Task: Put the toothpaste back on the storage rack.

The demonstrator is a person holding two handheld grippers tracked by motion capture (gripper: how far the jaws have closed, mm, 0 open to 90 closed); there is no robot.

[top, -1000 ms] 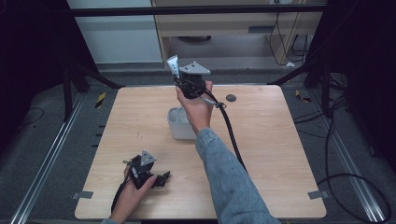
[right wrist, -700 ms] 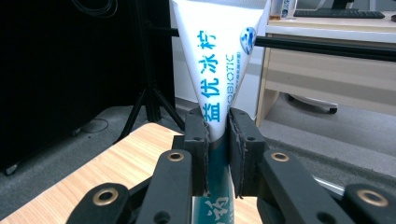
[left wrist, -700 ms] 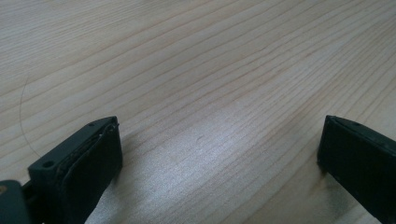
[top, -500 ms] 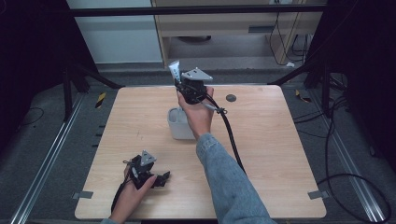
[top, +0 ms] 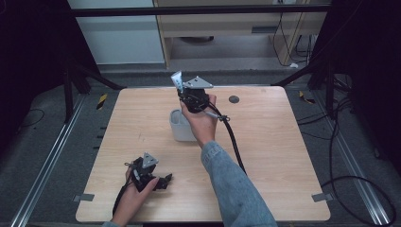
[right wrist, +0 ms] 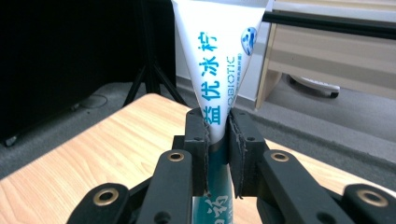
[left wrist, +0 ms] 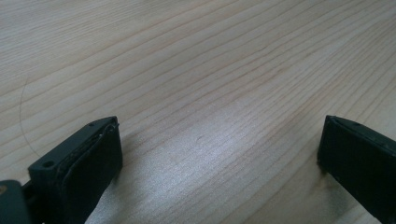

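A white toothpaste tube (top: pixel 177 80) with blue lettering stands upright in my right gripper (top: pixel 182 92), crimped end up. In the right gripper view both pads press on the tube (right wrist: pixel 217 60) near its middle, so my right gripper (right wrist: pixel 217 135) is shut on it. It hangs just past the far rim of a pale grey cup (top: pixel 178 126) standing mid-table. My left gripper (top: pixel 163 181) rests at the front left of the wooden table (top: pixel 265 142). Its jaws stand wide apart in the left gripper view, with only bare wood (left wrist: pixel 187 56) inside my left gripper (left wrist: pixel 219 140).
A small dark disc (top: pixel 233 99) lies on the table behind the cup, to the right. The right gripper's black cable (top: pixel 234 142) trails across the table's middle. Beyond the far edge are a grey floor, black stand legs (top: pixel 85 78) and a light wooden desk (top: pixel 227 23).
My right gripper with the tube has sunk a little toward the cup. The left gripper has stayed put.
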